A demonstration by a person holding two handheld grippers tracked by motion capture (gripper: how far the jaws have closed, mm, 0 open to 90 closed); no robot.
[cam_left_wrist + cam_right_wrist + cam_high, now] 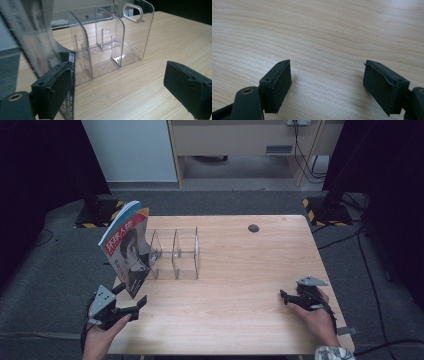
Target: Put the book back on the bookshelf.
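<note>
Hidden: in your left gripper view the magazine (37,37) is blurred and cut off.
Magazine: stands tilted against the clear organizer (175,254), near the desk (240,285) left edge.
Left gripper (136,306): jaws wide, one pad just beside the magazine's lower corner; contact unclear.
Right gripper (284,297): released, empty, near the right edge.

Even overhead light — blurred near edges

A magazine (126,247) with a portrait and red-and-white lettering on its cover stands on edge at the left end of the worktop (240,285), tilted and leaning against the left end of a clear acrylic organiser (175,254). The organiser stands upright with several open compartments set off by curved dividers. From the left tongs' camera the magazine's lower corner, bearing a barcode, sits just beside the organiser's nearest wall.
</note>
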